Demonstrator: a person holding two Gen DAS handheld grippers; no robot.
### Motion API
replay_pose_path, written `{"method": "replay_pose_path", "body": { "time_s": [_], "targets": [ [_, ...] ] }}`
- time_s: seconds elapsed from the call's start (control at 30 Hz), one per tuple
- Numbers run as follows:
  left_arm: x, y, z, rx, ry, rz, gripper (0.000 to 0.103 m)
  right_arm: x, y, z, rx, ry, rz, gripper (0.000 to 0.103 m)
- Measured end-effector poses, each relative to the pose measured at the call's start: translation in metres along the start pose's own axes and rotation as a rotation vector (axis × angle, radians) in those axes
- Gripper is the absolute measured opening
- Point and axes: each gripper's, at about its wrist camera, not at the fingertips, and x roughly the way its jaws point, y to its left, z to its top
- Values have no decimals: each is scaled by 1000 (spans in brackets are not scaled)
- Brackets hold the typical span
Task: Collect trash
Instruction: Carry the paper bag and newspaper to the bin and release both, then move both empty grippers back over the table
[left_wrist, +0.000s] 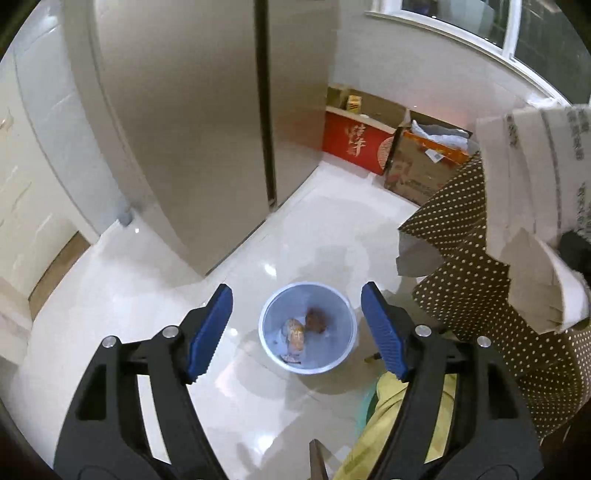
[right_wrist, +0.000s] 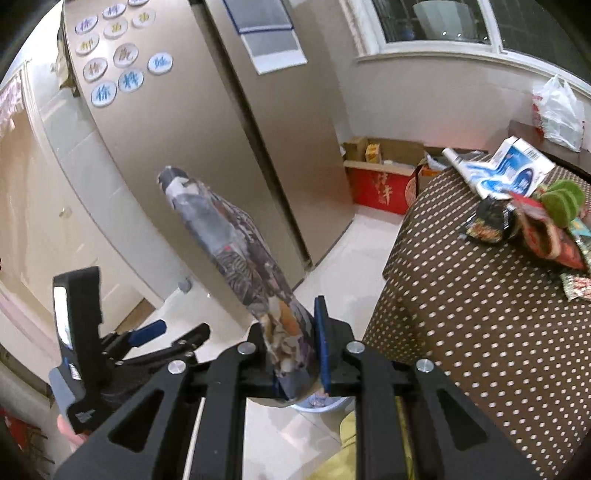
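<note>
A light blue trash bin (left_wrist: 307, 329) stands on the white floor with a couple of scraps inside. My left gripper (left_wrist: 296, 326) hangs open and empty above it; it also shows in the right wrist view (right_wrist: 155, 332) at the lower left. My right gripper (right_wrist: 295, 354) is shut on a rolled, printed paper wrapper (right_wrist: 236, 251) that sticks up and to the left. More trash lies on the polka-dot table (right_wrist: 480, 314): a blue-white carton (right_wrist: 506, 173) and several snack wrappers (right_wrist: 532, 229). A flattened grey carton (left_wrist: 535, 206) fills the right of the left wrist view.
A beige fridge (right_wrist: 192, 155) with round magnets stands ahead. Red and brown cardboard boxes (left_wrist: 388, 147) sit on the floor under the window. A white plastic bag (right_wrist: 557, 110) rests at the table's far end. Yellow cloth (left_wrist: 388, 424) lies below the grippers.
</note>
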Motion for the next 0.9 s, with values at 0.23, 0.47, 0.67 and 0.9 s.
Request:
{"method": "replay_pose_path", "body": {
  "time_s": [0.23,0.47,0.67,0.9],
  "targets": [
    [-1,32,-11,-78,30,14,72,59,21,-1,-35,84,41,32],
    [-3,43,-19,-113,39,50,74,103,29,-23,-99,211,-29,86],
    [0,40,-21,-111,55,49,74,84,27,-26,-104,187,-13,86],
    [-6,25,-20,-81,36,11,76,38,17,-15,-86,104,2,86]
  ]
}}
